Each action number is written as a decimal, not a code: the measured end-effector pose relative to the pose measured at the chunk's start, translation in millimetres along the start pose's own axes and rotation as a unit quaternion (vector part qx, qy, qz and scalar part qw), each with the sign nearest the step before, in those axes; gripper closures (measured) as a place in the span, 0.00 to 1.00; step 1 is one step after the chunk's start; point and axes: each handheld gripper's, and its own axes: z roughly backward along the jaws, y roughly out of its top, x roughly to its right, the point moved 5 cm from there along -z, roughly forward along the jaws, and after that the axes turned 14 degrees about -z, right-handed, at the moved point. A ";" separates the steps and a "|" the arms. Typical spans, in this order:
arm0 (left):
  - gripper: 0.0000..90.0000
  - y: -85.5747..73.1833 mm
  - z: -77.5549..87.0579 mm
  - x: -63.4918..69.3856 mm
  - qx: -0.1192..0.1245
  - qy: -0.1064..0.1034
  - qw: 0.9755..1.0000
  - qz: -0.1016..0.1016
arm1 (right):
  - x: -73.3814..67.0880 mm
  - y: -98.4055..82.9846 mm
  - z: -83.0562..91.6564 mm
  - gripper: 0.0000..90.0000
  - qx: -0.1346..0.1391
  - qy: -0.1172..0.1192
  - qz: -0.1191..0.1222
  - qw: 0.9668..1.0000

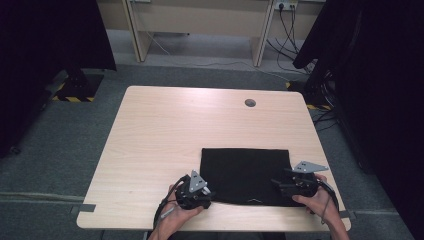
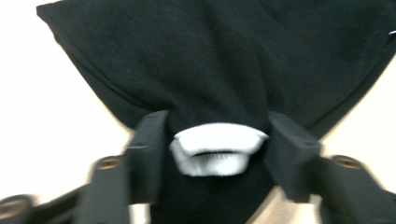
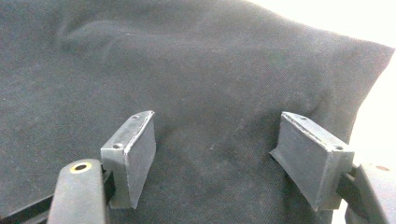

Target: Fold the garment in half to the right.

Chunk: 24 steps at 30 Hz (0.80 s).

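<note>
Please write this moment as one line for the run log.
scene: black cloth flat on table | left gripper: jaws around bunched cloth with white tag | right gripper: open, over cloth

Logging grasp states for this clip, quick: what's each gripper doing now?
Left gripper: jaws apart around a bunch of black cloth.
Right gripper: open above the cloth.

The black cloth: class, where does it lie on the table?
The black cloth lies flat at the table's near right edge, between the left gripper and right gripper.
</note>
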 end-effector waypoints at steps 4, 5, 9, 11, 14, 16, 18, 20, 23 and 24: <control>0.76 1.9 -1.6 0.0 0.006 -0.012 1.000 0.008 | -0.2 -0.3 0.1 0.33 0.001 -0.001 -0.001 1.000; 0.78 2.2 -1.9 0.0 0.006 -0.013 1.000 0.008 | -0.1 -0.3 0.1 0.33 0.001 0.000 -0.001 1.000; 0.80 3.4 -3.0 1.0 0.007 -0.018 1.000 0.002 | 1.4 0.0 0.8 0.33 -0.003 0.002 0.000 1.000; 0.80 4.5 -3.9 3.0 0.007 -0.021 1.000 -0.002 | 2.3 -0.7 2.0 0.33 -0.003 0.001 -0.001 1.000; 0.81 6.3 -5.5 5.8 0.008 -0.026 1.000 -0.006 | 5.5 -1.1 4.2 0.33 -0.006 -0.001 -0.001 1.000; 0.81 7.1 -6.1 6.9 0.008 -0.027 1.000 -0.009 | 6.8 -1.9 6.1 0.33 -0.007 -0.005 -0.002 1.000; 0.81 7.5 -6.6 7.4 0.009 -0.030 0.999 -0.008 | 7.7 -2.4 7.3 0.33 -0.010 -0.005 -0.004 1.000; 0.80 7.7 -7.0 6.9 0.010 -0.034 0.999 -0.003 | 8.4 -1.9 9.2 0.34 -0.012 -0.010 -0.008 1.000; 0.80 7.8 -7.1 7.1 0.010 -0.035 0.999 -0.004 | 4.7 4.5 17.9 0.35 -0.002 -0.024 0.000 1.000; 0.80 7.8 -7.2 7.1 0.010 -0.035 0.999 -0.003 | 2.0 8.9 20.8 0.35 0.010 -0.022 -0.001 1.000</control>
